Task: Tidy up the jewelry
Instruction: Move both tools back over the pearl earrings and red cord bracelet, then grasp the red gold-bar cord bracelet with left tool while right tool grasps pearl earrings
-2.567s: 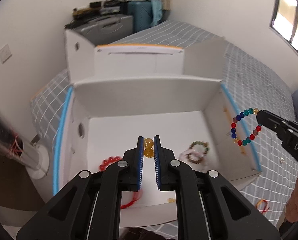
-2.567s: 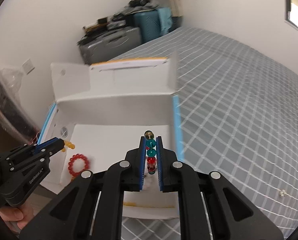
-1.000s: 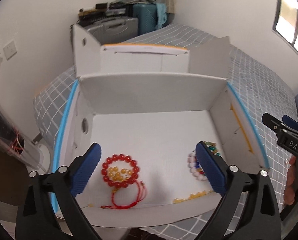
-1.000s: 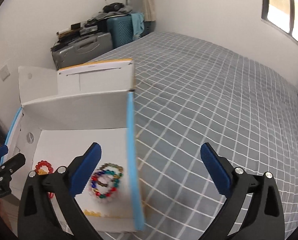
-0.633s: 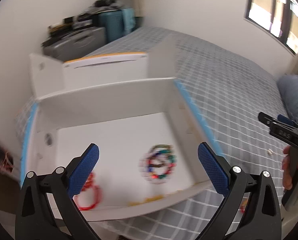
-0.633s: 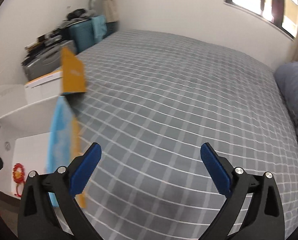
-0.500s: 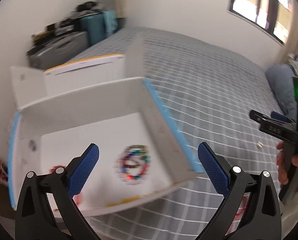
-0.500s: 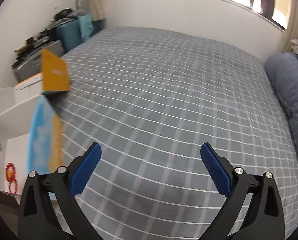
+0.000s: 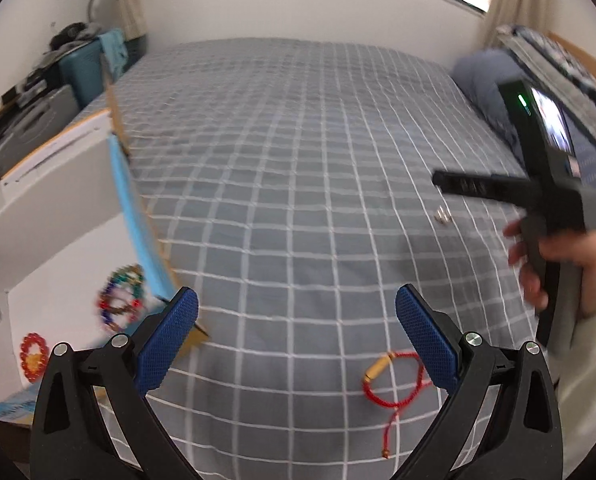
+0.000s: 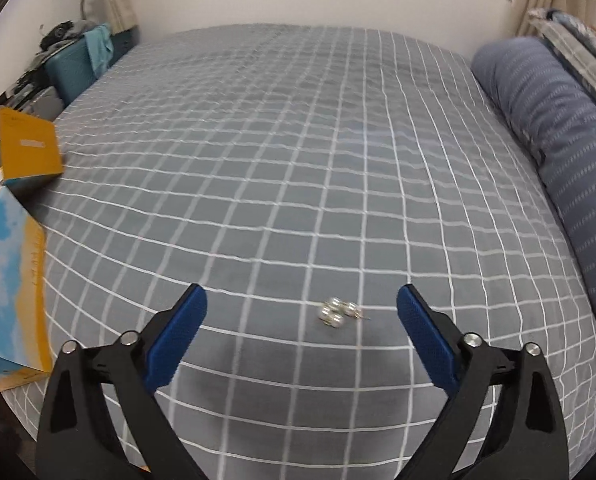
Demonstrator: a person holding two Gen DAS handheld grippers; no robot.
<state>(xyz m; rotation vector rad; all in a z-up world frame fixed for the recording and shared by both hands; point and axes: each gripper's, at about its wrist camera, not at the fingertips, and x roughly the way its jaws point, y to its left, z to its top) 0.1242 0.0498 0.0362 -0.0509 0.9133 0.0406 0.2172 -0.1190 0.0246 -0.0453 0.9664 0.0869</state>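
My left gripper (image 9: 297, 316) is open and empty above the grey checked bed. A red cord bracelet with a gold bead (image 9: 390, 376) lies on the bed just ahead of it, nearer its right finger. The white box (image 9: 57, 240) at the left holds a multicoloured bead bracelet (image 9: 121, 300) and a red bead bracelet (image 9: 33, 356). My right gripper (image 10: 300, 316) is open and empty; small silver pearl earrings (image 10: 338, 312) lie on the bed between its fingers. The right gripper also shows in the left wrist view (image 9: 478, 188), above the earrings (image 9: 442, 215).
The box's blue and orange side wall (image 10: 13, 280) stands at the left edge of the bed. A blue striped pillow (image 10: 558, 140) lies along the right. Suitcases and clutter (image 9: 37, 96) stand by the far left wall.
Both grippers have let go of their bracelets, which now lie in the box, and have opened wide. Both have swung right, away from the box, over the bed.
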